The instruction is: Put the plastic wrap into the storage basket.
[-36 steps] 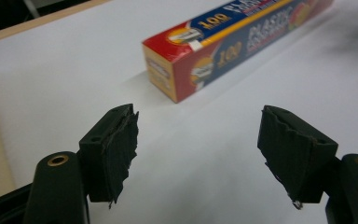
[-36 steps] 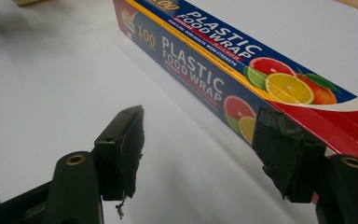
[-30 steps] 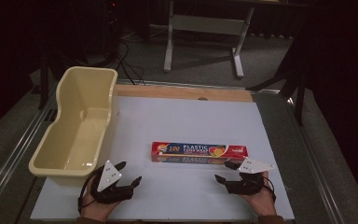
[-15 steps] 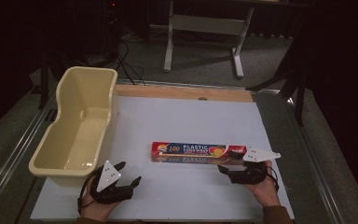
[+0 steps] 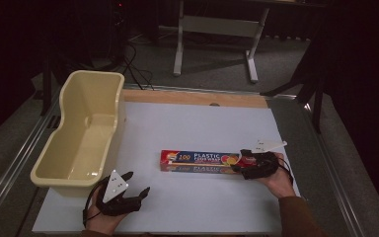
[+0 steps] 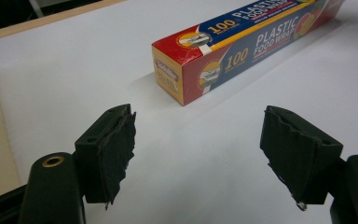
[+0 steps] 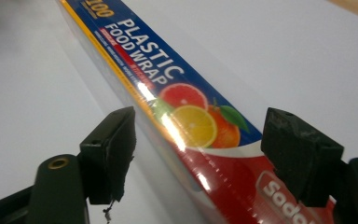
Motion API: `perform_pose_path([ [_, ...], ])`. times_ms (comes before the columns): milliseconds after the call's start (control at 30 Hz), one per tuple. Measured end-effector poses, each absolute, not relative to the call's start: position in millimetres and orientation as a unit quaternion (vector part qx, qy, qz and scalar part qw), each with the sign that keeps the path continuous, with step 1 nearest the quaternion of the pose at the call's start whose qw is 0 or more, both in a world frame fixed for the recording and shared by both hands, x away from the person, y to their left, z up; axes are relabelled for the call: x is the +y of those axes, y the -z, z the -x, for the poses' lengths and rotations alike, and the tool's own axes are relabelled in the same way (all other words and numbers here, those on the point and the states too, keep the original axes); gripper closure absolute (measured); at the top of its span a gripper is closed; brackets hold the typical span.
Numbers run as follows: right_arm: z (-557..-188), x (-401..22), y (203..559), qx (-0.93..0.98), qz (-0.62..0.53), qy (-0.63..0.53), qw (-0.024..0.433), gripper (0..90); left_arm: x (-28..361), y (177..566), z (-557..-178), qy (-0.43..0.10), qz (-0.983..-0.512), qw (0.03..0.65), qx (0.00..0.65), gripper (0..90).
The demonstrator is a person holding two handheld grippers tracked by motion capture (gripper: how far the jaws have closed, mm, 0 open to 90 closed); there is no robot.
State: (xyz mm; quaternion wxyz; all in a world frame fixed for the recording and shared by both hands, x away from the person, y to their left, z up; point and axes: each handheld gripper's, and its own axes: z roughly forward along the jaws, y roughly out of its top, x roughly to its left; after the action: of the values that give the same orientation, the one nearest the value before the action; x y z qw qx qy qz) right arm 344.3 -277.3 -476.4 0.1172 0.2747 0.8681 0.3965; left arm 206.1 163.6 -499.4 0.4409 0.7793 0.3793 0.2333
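Wrap box (image 5: 202, 161) between wide right gripper (image 5: 242, 165) jaws; left gripper (image 5: 137, 185) wide, beside tub (image 5: 79, 133).

The long box (image 5: 202, 161) carries "PLASTIC FOOD WRAP" in white letters on its blue top and side faces, with "100" in yellow beside it. Its red end shows part of a brand, "sodo".

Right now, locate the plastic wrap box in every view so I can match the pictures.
High view: the plastic wrap box lies lengthwise on the white table, right of centre, its right end at the right gripper.
Left gripper view: upper right, beyond the open jaws, red end face nearest.
Right gripper view: running diagonally from the top to between the open jaws.
Shared landmark: the box's "PLASTIC FOOD WRAP" lettering.
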Motion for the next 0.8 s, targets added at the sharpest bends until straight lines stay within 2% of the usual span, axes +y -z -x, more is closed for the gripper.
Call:
perform_pose_path([
  [67, -358.8, -275.4, 479.3, 0.884, -0.267, -0.374, 0.092, 21.5, 162.6, 499.8, -206.0, -0.232, -0.780, 0.442, 0.378, 26.1],
  [200, -369.7, -274.0, 480.3, 0.890, -0.257, -0.368, 0.080, 17.4, 162.2, 500.4, -206.6, -0.230, -0.782, 0.439, 0.378, 26.0],
  [500, -389.6, -267.4, 483.6, 0.919, -0.221, -0.324, 0.026, 14.7, 161.5, 501.5, -207.0, -0.227, -0.783, 0.439, 0.378, 26.1],
  [633, -393.3, -266.1, 489.8, 0.930, -0.216, -0.298, 0.012, 14.9, 161.0, 502.0, -206.8, -0.227, -0.783, 0.438, 0.378, 26.1],
  [800, -389.7, -261.3, 491.9, 0.938, -0.210, -0.276, 0.026, 18.2, 160.5, 502.0, -206.7, -0.226, -0.784, 0.438, 0.377, 26.1],
])
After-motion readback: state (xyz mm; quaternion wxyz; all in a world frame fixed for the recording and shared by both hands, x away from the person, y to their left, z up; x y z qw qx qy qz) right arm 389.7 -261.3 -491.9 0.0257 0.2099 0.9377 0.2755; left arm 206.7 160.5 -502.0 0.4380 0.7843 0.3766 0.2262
